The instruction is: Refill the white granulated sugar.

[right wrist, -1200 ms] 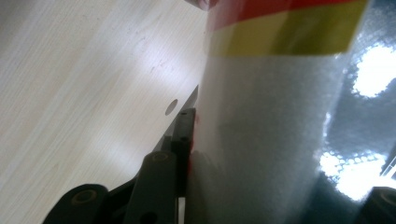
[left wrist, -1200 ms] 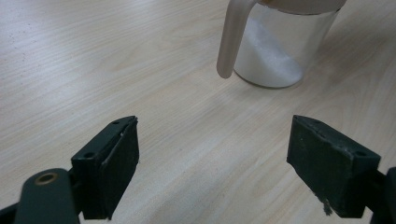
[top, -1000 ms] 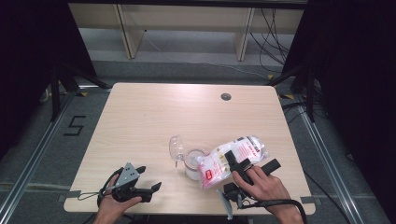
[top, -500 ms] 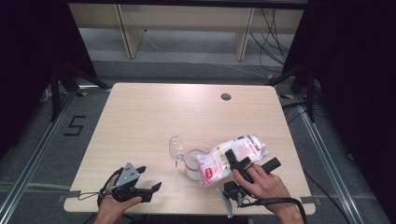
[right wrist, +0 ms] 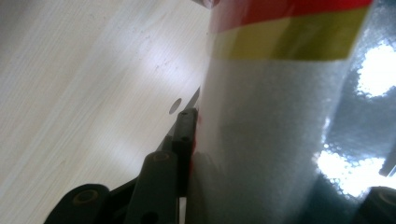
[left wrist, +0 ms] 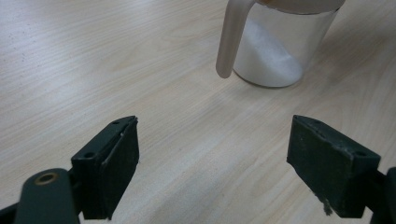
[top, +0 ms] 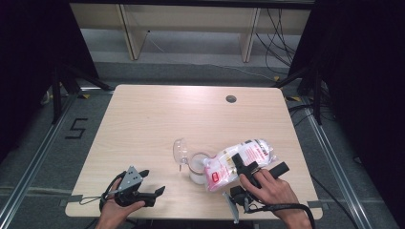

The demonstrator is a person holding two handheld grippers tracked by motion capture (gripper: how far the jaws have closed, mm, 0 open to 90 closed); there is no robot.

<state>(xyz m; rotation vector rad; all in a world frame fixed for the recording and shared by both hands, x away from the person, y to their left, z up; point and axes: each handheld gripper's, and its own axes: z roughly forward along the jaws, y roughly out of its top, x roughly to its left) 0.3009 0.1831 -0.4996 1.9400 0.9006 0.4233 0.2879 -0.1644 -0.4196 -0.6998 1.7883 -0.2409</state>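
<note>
- Two grippers in play, and we have the bag (top: 241,161) clamped in our right gripper (top: 252,168), jaws pressed on its sides, one pad flat against the white plastic in the right gripper view.
- We hold the bag tilted, its low end hanging over the mouth of the jar (top: 197,167); its far end rises away beyond the jaws.
- We see the bag's red and yellow bands (right wrist: 289,28) just ahead of the jaws in the right gripper view.
- Our left gripper (top: 152,184) sits low near the table's (top: 157,124) near edge, jaws spread wide with only bare wood between them.
- Straight ahead of those open jaws stands the jar, well apart from them, white powder (left wrist: 271,56) heaped inside against one wall.
- We spot the jar's lid (top: 180,151) flipped open, on the side away from the bag.
- One hand (top: 270,188) wraps the right gripper; the other (top: 114,212) grips the left.
</note>
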